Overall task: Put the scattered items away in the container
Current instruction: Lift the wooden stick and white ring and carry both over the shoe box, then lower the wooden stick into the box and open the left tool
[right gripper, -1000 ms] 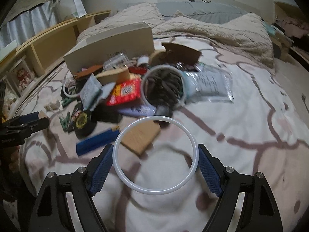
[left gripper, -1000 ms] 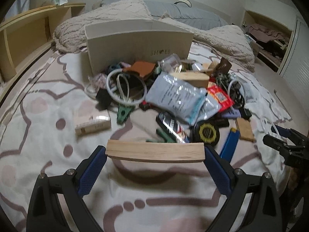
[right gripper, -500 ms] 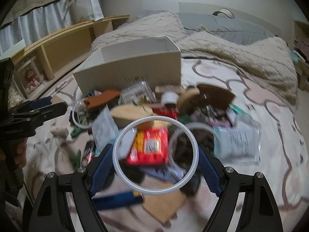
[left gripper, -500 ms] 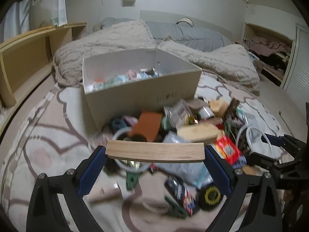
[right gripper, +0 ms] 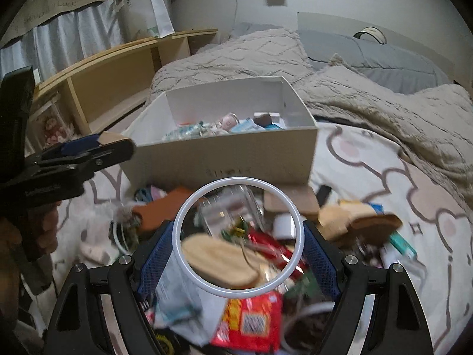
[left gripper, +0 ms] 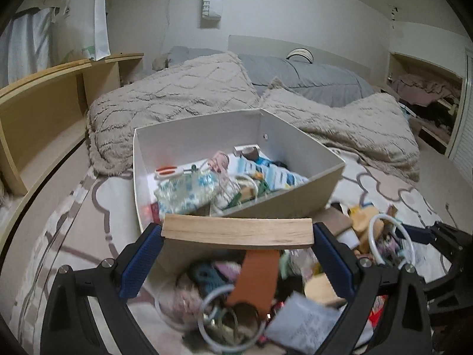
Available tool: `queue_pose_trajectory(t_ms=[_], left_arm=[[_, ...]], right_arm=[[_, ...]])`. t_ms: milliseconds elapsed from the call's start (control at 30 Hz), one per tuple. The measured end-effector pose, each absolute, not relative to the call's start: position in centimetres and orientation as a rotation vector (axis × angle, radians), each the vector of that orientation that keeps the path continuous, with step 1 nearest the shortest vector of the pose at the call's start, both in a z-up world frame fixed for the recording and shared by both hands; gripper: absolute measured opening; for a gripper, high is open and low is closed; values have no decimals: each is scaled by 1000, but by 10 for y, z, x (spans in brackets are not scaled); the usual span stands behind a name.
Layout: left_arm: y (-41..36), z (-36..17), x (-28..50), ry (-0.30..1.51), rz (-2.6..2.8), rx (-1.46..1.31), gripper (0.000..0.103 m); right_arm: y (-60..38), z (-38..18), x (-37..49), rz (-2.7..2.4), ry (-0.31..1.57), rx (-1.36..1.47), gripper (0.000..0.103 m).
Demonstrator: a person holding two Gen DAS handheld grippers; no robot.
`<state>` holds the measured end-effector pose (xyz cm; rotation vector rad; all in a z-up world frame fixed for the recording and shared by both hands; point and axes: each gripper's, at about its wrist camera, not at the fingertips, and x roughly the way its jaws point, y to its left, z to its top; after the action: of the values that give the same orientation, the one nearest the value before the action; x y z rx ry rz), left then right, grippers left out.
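Left hand-held gripper (left gripper: 237,233) is spread wide and clamps a pale wooden block (left gripper: 237,231) by its two ends, held level just in front of the near wall of the open white box (left gripper: 283,204). Right hand-held gripper (right gripper: 238,247), about as wide, pinches a thin white ring (right gripper: 238,242) across its sides, above the pile of scattered items (right gripper: 236,254) on the bed (right gripper: 369,159). That pile lies against the near side of the box: an orange-brown leather piece (left gripper: 255,278), a red snack packet (right gripper: 251,322), a clear plastic jar (right gripper: 230,210), wooden pieces. Inside the box sit red-handled scissors (left gripper: 167,171), plastic packets and a tape roll. A beige blanket (left gripper: 177,100) lies on the far side of the box.
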<state>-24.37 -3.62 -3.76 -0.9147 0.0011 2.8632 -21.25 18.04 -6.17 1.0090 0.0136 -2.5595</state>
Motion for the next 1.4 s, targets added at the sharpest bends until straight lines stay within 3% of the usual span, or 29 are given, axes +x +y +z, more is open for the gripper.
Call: queue_pose_trajectory(t_ms=[333, 1033, 1400], left_arm=[[-30, -29, -302, -2, 2866, -955, 100], [-45, -31, -427, -36, 2836, -1337, 100], [-76, -39, -462, -192, 2865, -1456, 100]], right_arm=[[156, -48, -258, -2541, 69, 998, 85], [144, -37, -323, -2527, 104, 1030, 85], [133, -37, -331, -2508, 155, 1039, 85]])
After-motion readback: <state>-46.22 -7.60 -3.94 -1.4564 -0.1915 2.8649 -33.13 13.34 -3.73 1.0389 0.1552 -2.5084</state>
